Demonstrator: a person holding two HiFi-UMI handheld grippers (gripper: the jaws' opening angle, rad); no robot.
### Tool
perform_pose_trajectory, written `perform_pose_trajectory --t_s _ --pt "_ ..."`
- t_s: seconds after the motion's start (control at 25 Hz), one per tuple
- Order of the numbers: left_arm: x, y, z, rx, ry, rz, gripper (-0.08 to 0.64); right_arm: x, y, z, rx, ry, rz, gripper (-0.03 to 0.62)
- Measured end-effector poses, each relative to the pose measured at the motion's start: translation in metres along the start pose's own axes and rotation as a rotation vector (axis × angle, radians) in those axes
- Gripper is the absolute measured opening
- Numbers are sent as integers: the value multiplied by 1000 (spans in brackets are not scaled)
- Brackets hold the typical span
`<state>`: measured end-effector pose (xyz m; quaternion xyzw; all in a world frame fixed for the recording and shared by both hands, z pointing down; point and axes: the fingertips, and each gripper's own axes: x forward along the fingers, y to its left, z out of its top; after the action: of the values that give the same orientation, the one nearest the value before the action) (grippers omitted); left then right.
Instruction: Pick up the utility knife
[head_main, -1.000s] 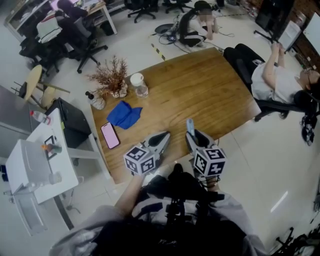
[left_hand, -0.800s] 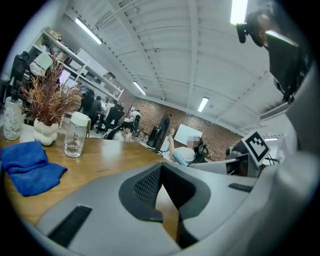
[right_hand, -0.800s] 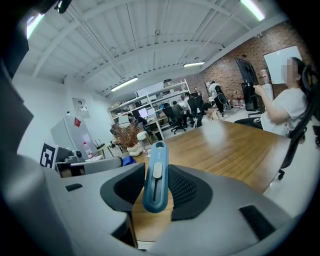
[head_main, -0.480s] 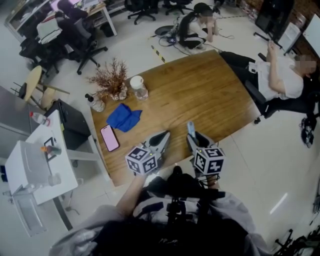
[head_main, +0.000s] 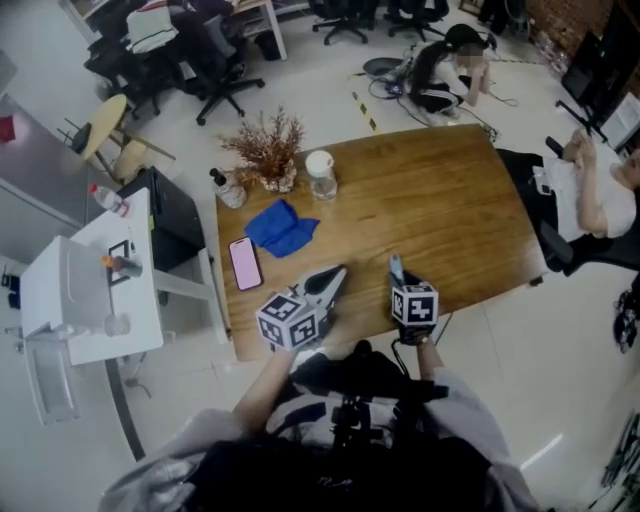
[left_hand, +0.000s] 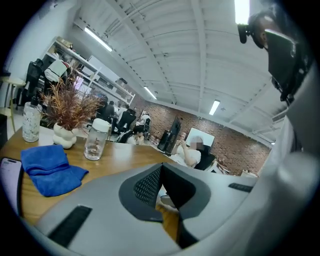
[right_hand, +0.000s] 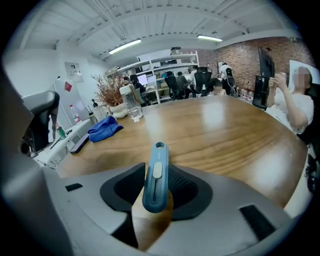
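- A brown wood table (head_main: 440, 200) stands on a pale floor (head_main: 330, 90) in a big office.
- Black chairs (head_main: 215, 60) stand by desks at the far side. One wall is brick (left_hand: 235, 145), and long lights (right_hand: 124, 46) hang from the white ceiling.
- One person (head_main: 600, 190) sits at the table's right end. Another person (head_main: 440, 75) crouches on the floor past the table.
- A white stand (head_main: 90, 290) and a black box (head_main: 175, 215) are off the table's left end.
- At the table's far left corner stand a dry plant (head_main: 268, 145), a bottle (head_main: 228, 188) and a clear cup (head_main: 321, 172) with a white lid.
- A blue cloth (head_main: 282, 228) lies near them, and a phone (head_main: 245, 263) with a pink screen lies just beside the cloth, closer to the near edge.
- The knife (right_hand: 155, 175) is blue. It sits between the two sides of the right claw (head_main: 398, 280), which squeeze it from both sides.
- The knife's far end pokes out past the claw and points toward the middle of the table.
- The knife and right claw are over the table's near edge. I cannot tell if the knife touches the wood.
- The left claw (head_main: 335, 272) is just beside them, on the left. Its two sides are pressed together at the tips, with nothing in them.
- Each claw has a cube with black and white squares.
- The cup has faint print, too blurry to read.
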<state>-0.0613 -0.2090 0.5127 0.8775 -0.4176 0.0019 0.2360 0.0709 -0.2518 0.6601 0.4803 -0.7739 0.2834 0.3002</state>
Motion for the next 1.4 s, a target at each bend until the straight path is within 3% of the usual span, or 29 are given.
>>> perform_pose_trajectory --t_s 0.16,0.2,0.32,0.4,0.48,0.6,0.72,0.88,1.08,1.4 --pt "-9 13 4 0 -15 47 6 20 -3 -15 -26 71 -25 160" --pt "-11 15 4 0 -16 57 6 19 -3 -27 -15 130 -40 161" --pt "-12 19 5 1 -14 72 6 1 -2 -85 79 443 -89 164" --pt "-12 21 4 0 -13 74 6 -3 2 -92 100 492 -89 169" --pt "-10 21 2 0 -11 70 6 -1 2 -68 87 370 -76 181" --pt "-6 17 -1 3 -3 51 6 -1 1 -15 76 77 -36 181" --pt "-1 11 -2 6 6 34 6 -22 8 17 152 -109 51 181" --pt "1 6 0 15 6 37 6 -61 26 36 267 -249 173 179" --pt "-2 -5 2 13 -4 9 6 -107 38 59 271 -377 156 37" --pt "-8 -31 9 13 -13 -53 6 -152 57 76 310 -477 196 14"
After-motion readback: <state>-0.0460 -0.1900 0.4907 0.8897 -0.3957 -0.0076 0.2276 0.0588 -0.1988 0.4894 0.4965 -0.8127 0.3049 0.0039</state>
